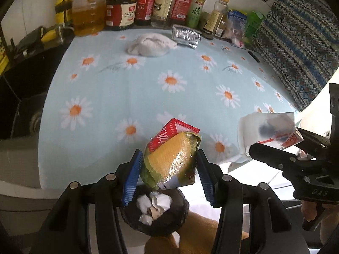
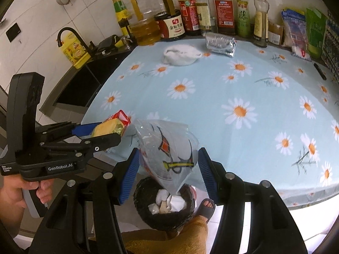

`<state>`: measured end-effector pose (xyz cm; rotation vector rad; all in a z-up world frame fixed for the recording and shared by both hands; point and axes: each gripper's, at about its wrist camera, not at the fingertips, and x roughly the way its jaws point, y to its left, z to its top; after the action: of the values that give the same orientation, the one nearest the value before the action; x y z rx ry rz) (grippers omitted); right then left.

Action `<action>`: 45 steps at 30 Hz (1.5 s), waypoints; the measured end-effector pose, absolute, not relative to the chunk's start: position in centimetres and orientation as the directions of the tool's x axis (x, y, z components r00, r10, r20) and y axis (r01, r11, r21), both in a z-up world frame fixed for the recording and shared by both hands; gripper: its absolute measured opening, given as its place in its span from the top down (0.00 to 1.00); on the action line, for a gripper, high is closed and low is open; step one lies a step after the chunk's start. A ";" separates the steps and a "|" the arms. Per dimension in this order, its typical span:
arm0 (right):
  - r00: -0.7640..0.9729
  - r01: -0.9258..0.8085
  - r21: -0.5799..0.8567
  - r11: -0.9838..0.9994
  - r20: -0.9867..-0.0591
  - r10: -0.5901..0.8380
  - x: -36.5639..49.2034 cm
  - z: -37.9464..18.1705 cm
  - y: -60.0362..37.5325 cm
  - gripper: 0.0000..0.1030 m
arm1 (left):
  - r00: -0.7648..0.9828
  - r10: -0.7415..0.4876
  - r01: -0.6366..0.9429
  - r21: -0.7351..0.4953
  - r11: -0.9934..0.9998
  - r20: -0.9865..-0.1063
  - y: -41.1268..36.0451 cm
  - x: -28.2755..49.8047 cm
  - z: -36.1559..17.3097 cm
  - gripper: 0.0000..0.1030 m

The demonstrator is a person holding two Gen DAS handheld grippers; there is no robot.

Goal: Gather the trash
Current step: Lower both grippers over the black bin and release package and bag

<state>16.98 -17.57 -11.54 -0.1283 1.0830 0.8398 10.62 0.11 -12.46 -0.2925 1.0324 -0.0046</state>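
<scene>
My left gripper (image 1: 168, 169) is clamped on a yellow-and-green snack wrapper (image 1: 169, 160) with a red carton (image 1: 169, 133) tucked behind it; its blue pads (image 1: 132, 177) press both sides; my right gripper (image 2: 168, 173) pinches a clear printed plastic bag (image 2: 169, 148); both bundles hang above the black wastebasket (image 2: 146, 207), which holds crumpled white paper (image 2: 173, 203); on the daisy tablecloth (image 2: 211, 89), 1 white cloth (image 2: 181, 56) and 1 silver foil packet (image 2: 220, 44) lie near the bottles (image 2: 190, 10).
</scene>
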 end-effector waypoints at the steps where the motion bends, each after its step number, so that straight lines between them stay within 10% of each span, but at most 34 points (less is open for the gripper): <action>1: 0.197 -0.656 0.297 0.694 -0.820 0.537 16.7 -11.7 -17.5 0.45 | 0.514 -0.142 -0.133 -0.242 0.961 -0.846 0.1 10.2 -12.6 0.52; 45: -0.009 -0.564 0.402 0.721 -0.877 0.481 10.9 -21.3 -16.1 0.36 | 0.253 -0.230 -0.278 -0.298 0.913 -0.940 1.6 2.5 -24.5 0.42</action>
<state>10.88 -16.10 -21.29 -0.0764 1.3467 0.8274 2.46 1.60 -24.47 -0.4523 1.3278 0.0344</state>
